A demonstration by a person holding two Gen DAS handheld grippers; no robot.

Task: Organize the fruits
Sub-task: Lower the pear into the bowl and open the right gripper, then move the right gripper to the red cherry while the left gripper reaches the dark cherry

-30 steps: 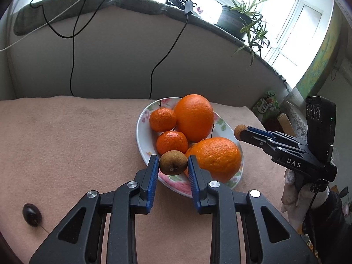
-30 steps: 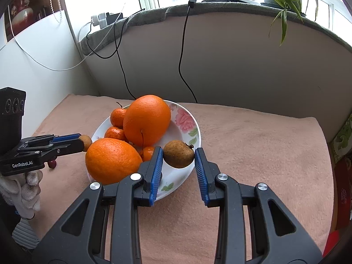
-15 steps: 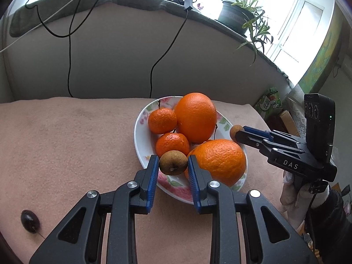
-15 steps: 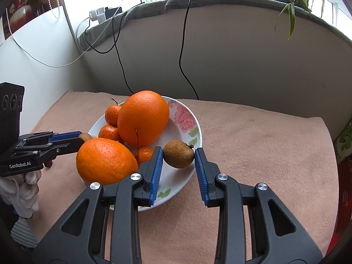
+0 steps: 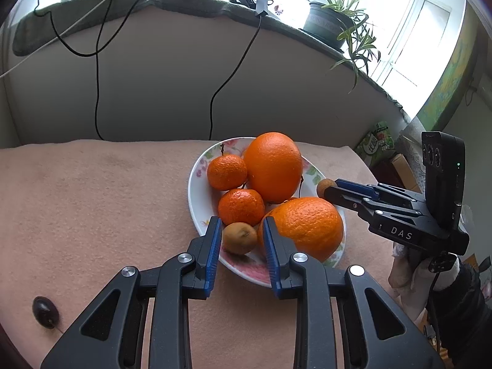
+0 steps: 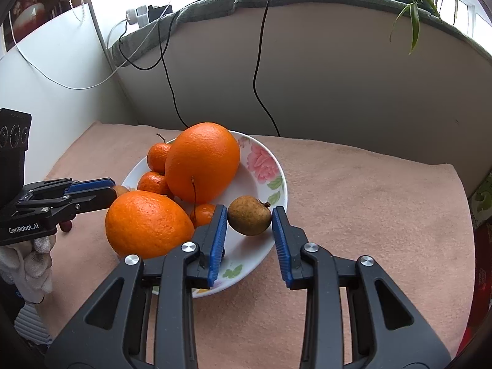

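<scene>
So there's a pinkish blanket (image 5: 92,203) covering the surface, with a floral plate (image 6: 261,166) sitting on it. The plate holds two big oranges (image 6: 203,161), plus a few mandarins (image 5: 227,172). The left gripper (image 5: 241,240) is clamped on a small brown fruit (image 5: 240,237) right over the plate's near rim. The right gripper (image 6: 249,226) is pinching another brown fruit (image 6: 249,219) above the plate's other side. Off the plate, one dark grape (image 5: 45,307) lies on the blanket.
</scene>
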